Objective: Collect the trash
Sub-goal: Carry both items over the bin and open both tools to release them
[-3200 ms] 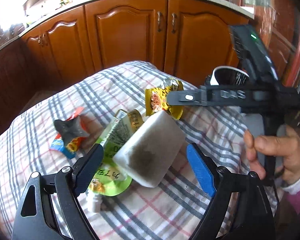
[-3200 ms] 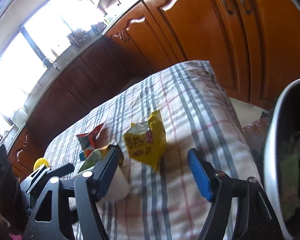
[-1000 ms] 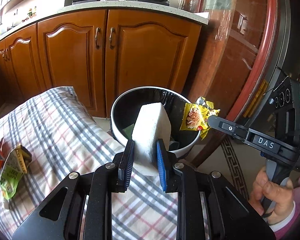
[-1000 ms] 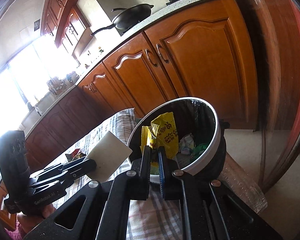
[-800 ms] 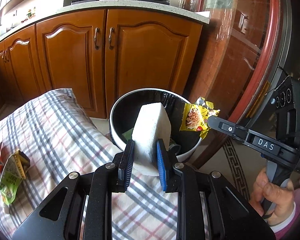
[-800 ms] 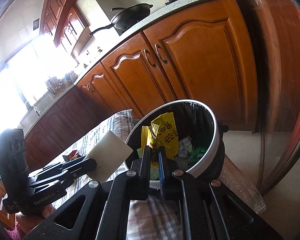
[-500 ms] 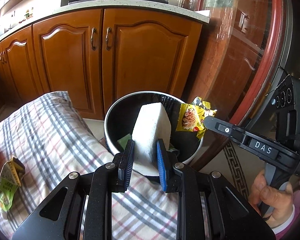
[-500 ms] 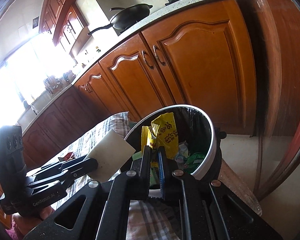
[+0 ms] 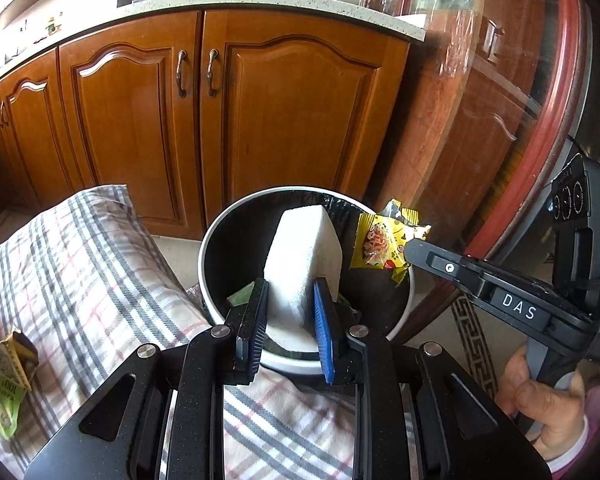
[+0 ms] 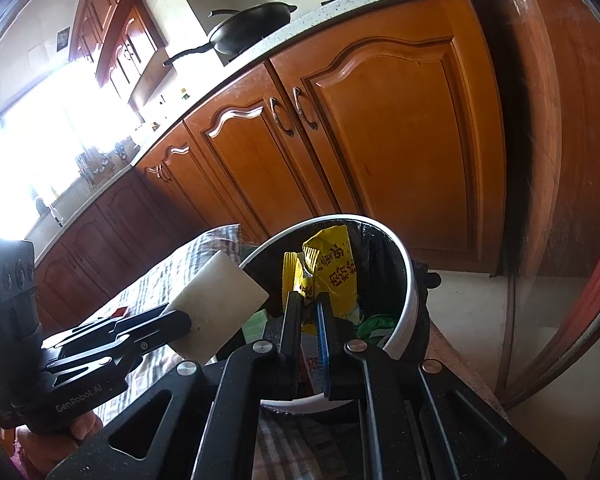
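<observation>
My left gripper [image 9: 290,290] is shut on a white foam block [image 9: 304,264] and holds it over the near rim of a round white trash bin [image 9: 216,224] with a black liner. My right gripper [image 10: 308,300] is shut on a yellow snack wrapper [image 10: 334,276] and holds it above the bin's opening [image 10: 408,280]. The wrapper [image 9: 380,246] shows over the bin's right rim in the left wrist view, and the foam block [image 10: 216,306] shows at the bin's left in the right wrist view. Green and white scraps [image 10: 374,326] lie inside the bin.
A plaid-covered table [image 9: 100,280] reaches up to the bin. A green wrapper [image 9: 8,384] lies at its left edge. Wooden kitchen cabinets [image 9: 260,120] stand behind the bin, and a tall wood and glass cabinet [image 9: 500,120] stands to the right.
Both grippers took the foam block and the yellow wrapper off the table and carried them to the bin. In the last second both moved slightly further over its opening.
</observation>
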Demonstrator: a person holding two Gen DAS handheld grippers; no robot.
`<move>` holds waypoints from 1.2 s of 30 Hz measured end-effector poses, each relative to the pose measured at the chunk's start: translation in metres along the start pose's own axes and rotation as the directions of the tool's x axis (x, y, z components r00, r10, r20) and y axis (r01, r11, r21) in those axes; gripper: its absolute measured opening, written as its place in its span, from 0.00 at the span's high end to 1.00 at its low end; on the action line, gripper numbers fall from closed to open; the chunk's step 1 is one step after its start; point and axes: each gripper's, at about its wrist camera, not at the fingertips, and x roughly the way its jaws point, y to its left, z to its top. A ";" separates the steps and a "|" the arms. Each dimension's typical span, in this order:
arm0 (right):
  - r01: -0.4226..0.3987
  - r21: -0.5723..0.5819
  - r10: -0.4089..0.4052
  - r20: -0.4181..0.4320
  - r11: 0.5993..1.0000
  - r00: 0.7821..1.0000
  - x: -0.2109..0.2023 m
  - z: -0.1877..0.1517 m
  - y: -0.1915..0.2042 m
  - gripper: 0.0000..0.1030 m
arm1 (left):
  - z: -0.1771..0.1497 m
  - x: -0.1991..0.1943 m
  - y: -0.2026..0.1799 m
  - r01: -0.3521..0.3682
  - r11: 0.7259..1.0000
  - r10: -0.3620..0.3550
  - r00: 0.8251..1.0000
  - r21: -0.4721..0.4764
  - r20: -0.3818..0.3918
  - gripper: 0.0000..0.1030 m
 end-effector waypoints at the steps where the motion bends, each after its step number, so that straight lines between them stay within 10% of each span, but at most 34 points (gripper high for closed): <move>1: 0.000 0.001 0.000 -0.004 1.000 1.000 0.001 0.000 -0.001 0.93 | 0.001 0.002 0.000 -0.001 1.000 0.001 1.000 -0.001 -0.003 0.80; 36: 0.041 -0.037 -0.044 -0.083 0.998 0.996 0.033 0.012 -0.004 0.92 | 0.015 0.034 0.004 0.013 0.999 -0.015 0.999 -0.034 -0.044 0.76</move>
